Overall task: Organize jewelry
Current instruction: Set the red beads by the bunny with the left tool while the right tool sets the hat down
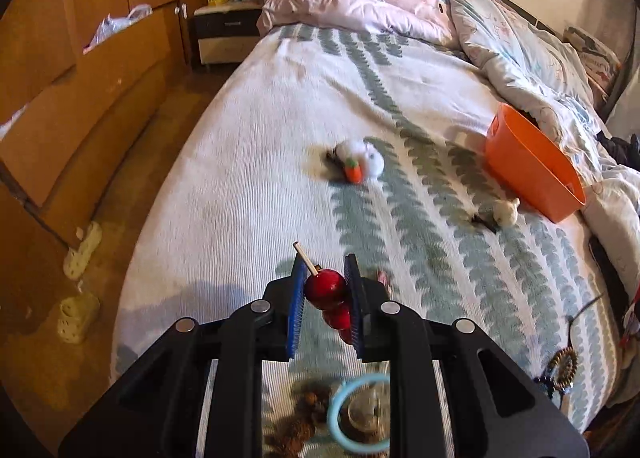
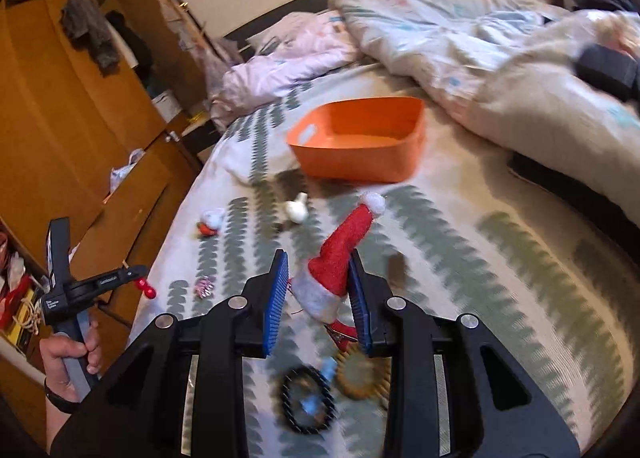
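Note:
My left gripper [image 1: 325, 258] is shut on a hair stick of red beads [image 1: 326, 287] on a wooden skewer, held above the patterned bedspread [image 1: 256, 162]. Between the blue pads of my right gripper [image 2: 318, 256] sits a red glitter Santa-hat clip [image 2: 340, 250], gripped and lifted off the bed. An orange basket [image 1: 520, 162] [image 2: 352, 168] stands ahead near the crumpled duvet; what shows of its inside is bare. Below the grippers lie a light blue ring [image 1: 335, 404], a black bead bracelet [image 2: 306, 402] and a brown bead bracelet [image 2: 360, 380].
A white plush clip with a carrot [image 1: 362, 164] [image 2: 210, 222] and a small white piece [image 1: 506, 210] [image 2: 297, 210] lie mid-bed. A hand [image 2: 68, 354] holds the left tool at the bed's left edge. Wooden wardrobes [image 1: 80, 78] flank the bed; a duvet [image 2: 500, 58] covers its far side.

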Motion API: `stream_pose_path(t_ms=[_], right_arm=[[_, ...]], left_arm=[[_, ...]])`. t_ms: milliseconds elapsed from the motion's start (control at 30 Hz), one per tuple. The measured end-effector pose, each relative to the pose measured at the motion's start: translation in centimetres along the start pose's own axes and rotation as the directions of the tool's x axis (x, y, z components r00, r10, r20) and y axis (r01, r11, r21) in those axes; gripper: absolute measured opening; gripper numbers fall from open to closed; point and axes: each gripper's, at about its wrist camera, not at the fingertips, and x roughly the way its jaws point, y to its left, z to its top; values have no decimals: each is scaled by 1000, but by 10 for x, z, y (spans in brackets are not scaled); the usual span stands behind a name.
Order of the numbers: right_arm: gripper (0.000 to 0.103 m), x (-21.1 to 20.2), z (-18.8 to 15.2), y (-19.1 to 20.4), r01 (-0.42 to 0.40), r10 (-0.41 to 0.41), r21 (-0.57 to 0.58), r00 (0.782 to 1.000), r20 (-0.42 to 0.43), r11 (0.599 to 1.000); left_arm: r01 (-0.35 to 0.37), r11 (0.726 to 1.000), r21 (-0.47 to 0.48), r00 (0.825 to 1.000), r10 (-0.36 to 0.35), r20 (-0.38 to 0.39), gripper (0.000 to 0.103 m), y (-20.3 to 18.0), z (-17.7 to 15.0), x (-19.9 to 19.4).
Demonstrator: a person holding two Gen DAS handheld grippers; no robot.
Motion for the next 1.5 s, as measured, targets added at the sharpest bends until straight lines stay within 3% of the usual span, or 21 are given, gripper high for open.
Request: stream_pose_path(t_ms=[333, 700, 800, 1000, 1033, 1333, 1500], right_arm=[[31, 93, 60, 41, -17, 11, -68, 996, -89, 998], [31, 166, 64, 48, 22, -43, -122, 983, -176, 992], [34, 173, 64, 41, 16, -36, -105, 981, -193, 994], [42, 175, 64, 22, 30, -43, -68, 976, -212, 997], [48, 174, 65, 21, 33, -46, -66, 977, -210, 997], [73, 151, 72, 25, 39, -53, -104, 990, -134, 994], [73, 136, 73, 26, 47, -58, -127, 994, -89, 991]], left_arm=[[-2, 999, 35, 1000, 3, -20, 20, -6, 40, 34], [-12, 998, 58, 996, 17, -84, 20, 0, 56, 80], [-17, 998, 62, 994, 23, -103, 21, 3, 57, 87], [-5, 999, 44, 996, 9, -93, 53, 8, 59, 81], [-6, 999, 42, 997, 10, -80, 55, 8, 59, 76], [-23, 996, 84, 999, 25, -21, 62, -5, 56, 51], [-27, 995, 93, 1000, 27, 2, 64, -11, 57, 42]])
